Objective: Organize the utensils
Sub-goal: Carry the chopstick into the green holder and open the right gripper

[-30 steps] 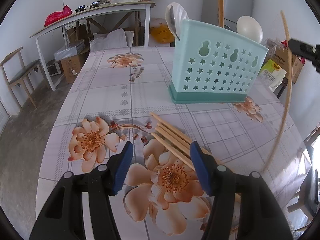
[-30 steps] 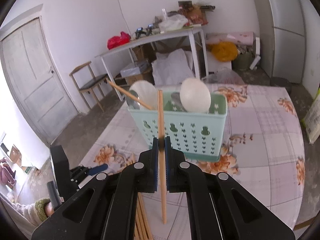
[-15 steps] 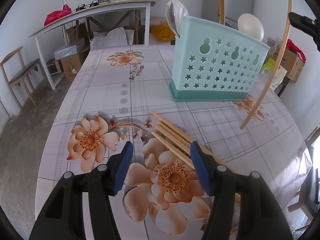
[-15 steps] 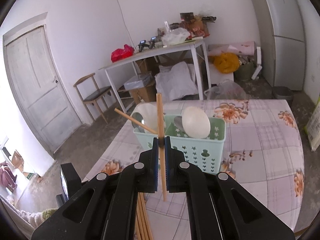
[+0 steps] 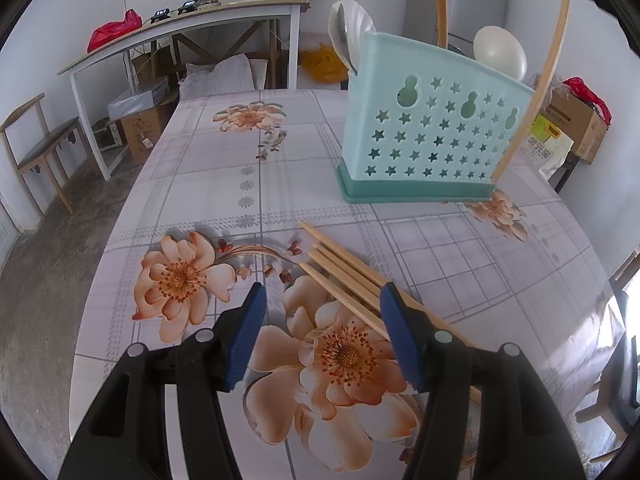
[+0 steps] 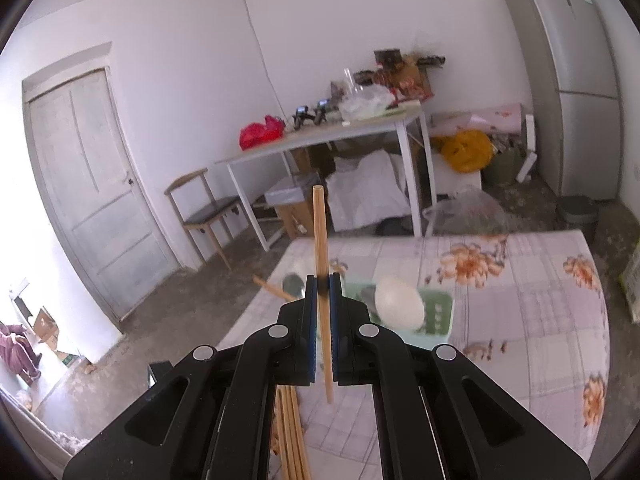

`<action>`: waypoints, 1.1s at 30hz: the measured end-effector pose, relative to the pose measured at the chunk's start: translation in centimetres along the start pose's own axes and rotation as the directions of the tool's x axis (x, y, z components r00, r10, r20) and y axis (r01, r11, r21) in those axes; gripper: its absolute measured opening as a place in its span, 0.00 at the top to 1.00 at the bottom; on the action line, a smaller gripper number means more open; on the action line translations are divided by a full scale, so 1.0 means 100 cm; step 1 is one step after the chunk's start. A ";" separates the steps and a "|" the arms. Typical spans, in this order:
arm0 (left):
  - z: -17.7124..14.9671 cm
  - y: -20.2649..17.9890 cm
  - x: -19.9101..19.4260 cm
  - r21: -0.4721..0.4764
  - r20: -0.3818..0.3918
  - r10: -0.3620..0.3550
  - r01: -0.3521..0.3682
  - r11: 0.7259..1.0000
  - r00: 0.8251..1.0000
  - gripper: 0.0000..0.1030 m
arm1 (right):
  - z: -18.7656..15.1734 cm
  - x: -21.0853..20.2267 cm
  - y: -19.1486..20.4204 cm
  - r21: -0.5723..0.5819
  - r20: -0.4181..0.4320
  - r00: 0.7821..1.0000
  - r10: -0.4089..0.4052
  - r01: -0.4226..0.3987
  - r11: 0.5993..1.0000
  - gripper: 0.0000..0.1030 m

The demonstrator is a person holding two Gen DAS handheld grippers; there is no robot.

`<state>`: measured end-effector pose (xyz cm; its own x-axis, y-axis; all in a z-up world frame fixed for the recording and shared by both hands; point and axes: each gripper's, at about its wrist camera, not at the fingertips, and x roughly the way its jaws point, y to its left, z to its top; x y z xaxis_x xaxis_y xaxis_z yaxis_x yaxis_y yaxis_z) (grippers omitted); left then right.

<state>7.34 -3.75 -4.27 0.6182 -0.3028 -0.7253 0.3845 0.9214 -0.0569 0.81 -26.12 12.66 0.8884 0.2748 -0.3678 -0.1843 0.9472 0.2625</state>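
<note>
The right tongs (image 6: 324, 280) pinch a round wooden chopstick (image 6: 321, 248), long axis near vertical. The left tongs (image 5: 320, 300) gape wide over four slim chopsticks (image 5: 344, 272) lying diagonally on the floral table (image 5: 200, 184).

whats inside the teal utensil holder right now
Sticking out of the utensil holder: a metal spoon beside a white spoon, another white spoon, and one chopstick. Their lower parts and the holder's bottom are hidden by its wall.

A home: fridge (image 6: 568, 60), floral-clothed table (image 5: 208, 168), wooden chair (image 6: 204, 216).
</note>
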 end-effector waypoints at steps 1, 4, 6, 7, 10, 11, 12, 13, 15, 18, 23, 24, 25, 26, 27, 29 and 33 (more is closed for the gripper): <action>0.000 0.001 0.000 -0.001 0.000 0.001 -0.001 1.000 1.000 0.44 | 0.006 -0.003 0.000 -0.004 0.014 1.000 0.008 -0.008 1.000 0.96; -0.001 0.002 0.001 -0.005 -0.004 0.000 0.000 1.000 1.000 0.44 | 0.023 -0.007 0.000 -0.030 0.063 0.998 0.006 -0.004 1.000 0.96; -0.001 0.002 0.001 -0.008 -0.005 -0.001 0.001 1.000 1.000 0.44 | 0.034 -0.009 0.000 -0.045 0.089 0.996 -0.006 0.010 0.999 0.96; -0.001 0.003 0.001 -0.010 -0.005 -0.002 0.002 1.000 1.000 0.44 | 0.038 -0.009 -0.001 -0.050 0.099 0.995 -0.010 0.015 0.999 0.96; -0.001 0.003 0.001 -0.008 -0.004 -0.001 0.001 1.000 1.000 0.44 | 0.048 -0.009 -0.002 -0.064 0.130 0.991 -0.010 0.018 0.998 0.96; -0.001 0.003 0.001 -0.009 -0.005 -0.001 0.001 1.000 1.000 0.44 | 0.049 -0.008 -0.001 -0.070 0.138 0.990 -0.012 0.022 0.997 0.96; -0.001 0.002 0.001 -0.009 -0.006 -0.001 0.001 1.000 1.000 0.44 | 0.052 -0.006 0.000 -0.083 0.150 0.989 -0.021 0.034 0.996 0.96; -0.001 0.003 0.001 -0.011 -0.007 -0.001 0.001 1.000 1.000 0.44 | 0.053 -0.004 0.000 -0.090 0.155 0.988 -0.028 0.042 0.995 0.96; -0.002 0.004 0.001 -0.014 -0.008 0.000 0.000 1.000 1.000 0.44 | 0.052 0.001 0.000 -0.105 0.161 0.986 -0.046 0.064 0.992 0.96; -0.002 0.005 0.002 -0.017 -0.008 0.002 -0.003 1.000 1.000 0.44 | 0.049 0.016 -0.002 -0.120 0.151 0.987 -0.063 0.082 0.989 0.96; -0.002 0.007 0.003 -0.020 -0.009 0.004 -0.004 1.000 1.000 0.44 | 0.034 0.031 -0.004 -0.144 0.121 0.988 -0.097 0.114 0.983 0.96; -0.002 0.007 0.003 -0.020 -0.009 0.004 -0.004 1.000 1.000 0.44 | 0.030 0.036 -0.005 -0.149 0.110 0.989 -0.099 0.115 0.982 0.96; -0.001 0.007 0.003 -0.020 -0.009 0.003 -0.003 1.000 1.000 0.44 | 0.027 0.038 -0.006 -0.154 0.102 0.989 -0.103 0.118 0.981 0.96; -0.001 0.007 0.003 -0.019 -0.010 0.004 -0.004 1.000 1.000 0.44 | 0.024 0.040 -0.006 -0.158 0.094 0.990 -0.104 0.118 0.980 0.96; -0.001 0.007 0.003 -0.019 -0.010 0.003 -0.003 1.000 1.000 0.44 | 0.022 0.041 -0.006 -0.160 0.085 0.991 -0.103 0.116 0.980 0.96; -0.001 0.006 0.003 -0.019 -0.009 0.002 -0.003 1.000 1.000 0.44 | 0.017 0.047 -0.006 -0.163 0.060 0.993 -0.104 0.112 0.980 0.96; 0.000 0.006 0.003 -0.016 -0.008 0.003 -0.004 1.000 1.000 0.44 | 0.002 0.061 -0.010 -0.158 -0.005 0.995 -0.103 0.101 0.982 0.96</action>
<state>7.69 -3.27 -4.52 0.6143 -0.2978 -0.7307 0.3710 0.9263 -0.0656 6.49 -25.41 10.32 0.9004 0.1769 -0.3974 -0.1579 0.9842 0.0804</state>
